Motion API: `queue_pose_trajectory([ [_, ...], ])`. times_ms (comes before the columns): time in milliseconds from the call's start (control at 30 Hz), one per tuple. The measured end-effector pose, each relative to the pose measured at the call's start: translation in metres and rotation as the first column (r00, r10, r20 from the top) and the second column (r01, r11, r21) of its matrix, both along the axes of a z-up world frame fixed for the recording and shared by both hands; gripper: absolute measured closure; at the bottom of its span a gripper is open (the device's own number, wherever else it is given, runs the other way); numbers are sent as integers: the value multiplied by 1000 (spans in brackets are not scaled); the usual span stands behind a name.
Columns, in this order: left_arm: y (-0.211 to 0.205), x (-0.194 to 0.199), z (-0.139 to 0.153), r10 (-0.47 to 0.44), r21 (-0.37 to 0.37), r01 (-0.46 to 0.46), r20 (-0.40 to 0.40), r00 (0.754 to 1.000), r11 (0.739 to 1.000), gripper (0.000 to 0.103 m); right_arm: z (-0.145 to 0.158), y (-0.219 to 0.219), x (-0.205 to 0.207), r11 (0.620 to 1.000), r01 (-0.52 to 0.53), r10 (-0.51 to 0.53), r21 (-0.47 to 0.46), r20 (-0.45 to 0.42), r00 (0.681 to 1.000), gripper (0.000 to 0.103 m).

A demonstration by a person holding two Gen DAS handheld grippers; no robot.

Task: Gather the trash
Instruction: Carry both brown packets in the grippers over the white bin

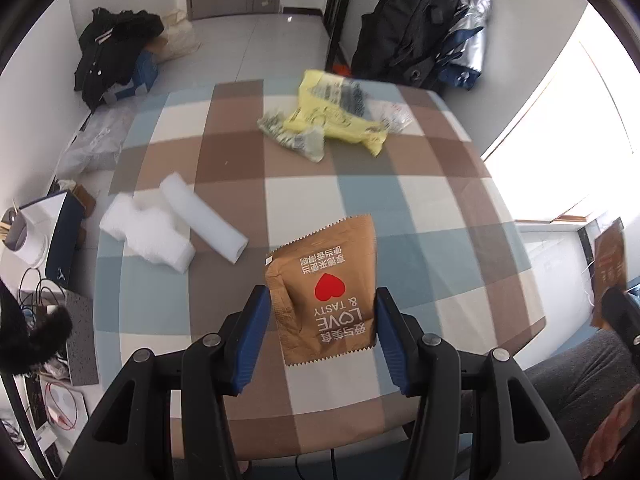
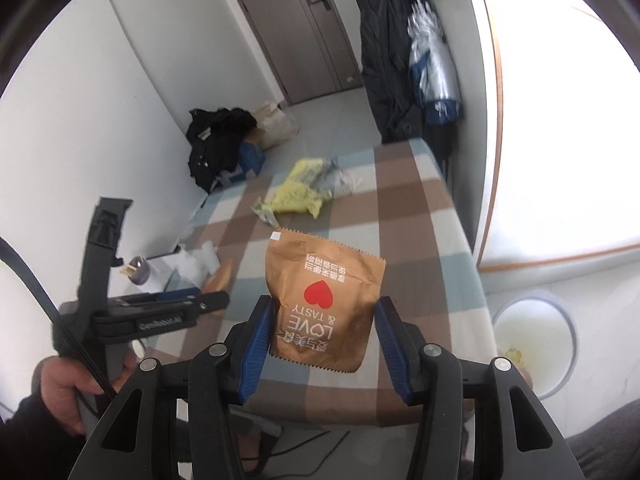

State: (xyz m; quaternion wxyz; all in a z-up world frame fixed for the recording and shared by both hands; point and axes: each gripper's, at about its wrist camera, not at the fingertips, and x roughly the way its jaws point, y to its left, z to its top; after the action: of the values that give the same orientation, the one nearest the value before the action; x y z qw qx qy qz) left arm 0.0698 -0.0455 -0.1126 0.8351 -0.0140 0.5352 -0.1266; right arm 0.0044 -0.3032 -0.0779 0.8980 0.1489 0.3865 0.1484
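Observation:
In each wrist view a brown snack bag with a red heart sits between blue-padded fingers. My left gripper (image 1: 323, 300) holds one brown bag (image 1: 328, 280) above the checked table (image 1: 420, 216), pads touching its edges. My right gripper (image 2: 325, 310) holds a second brown bag (image 2: 324, 296) raised over the table's near edge. Yellow and clear plastic wrappers (image 1: 332, 116) lie at the table's far side; they also show in the right wrist view (image 2: 304, 192). White foam pieces (image 1: 168, 224) lie at the left.
A white round bin (image 2: 536, 340) stands on the floor to the right of the table, with a bit of yellow trash inside. Black clothes and boxes (image 1: 116, 52) lie by the far wall. Coats and an umbrella (image 1: 432, 20) hang at back right. Cables (image 1: 36, 300) sit left.

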Motion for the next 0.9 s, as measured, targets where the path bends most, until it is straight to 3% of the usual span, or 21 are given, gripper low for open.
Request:
queue_pose_trajectory([
  [500,-69,-5,62,-115,-85,126,133,985,988,55,99,-63,-22,996,90,-92,22,207,974,51],
  [700,-116,-8,84,-202,-98,223,181,962,970,55,114,-107,-39,986,165,-169,37,247,954,51],
  [900,-169,-3,88,-284,-119,308,182,941,944,55,107,-151,-51,967,253,-251,22,240,938,51],
])
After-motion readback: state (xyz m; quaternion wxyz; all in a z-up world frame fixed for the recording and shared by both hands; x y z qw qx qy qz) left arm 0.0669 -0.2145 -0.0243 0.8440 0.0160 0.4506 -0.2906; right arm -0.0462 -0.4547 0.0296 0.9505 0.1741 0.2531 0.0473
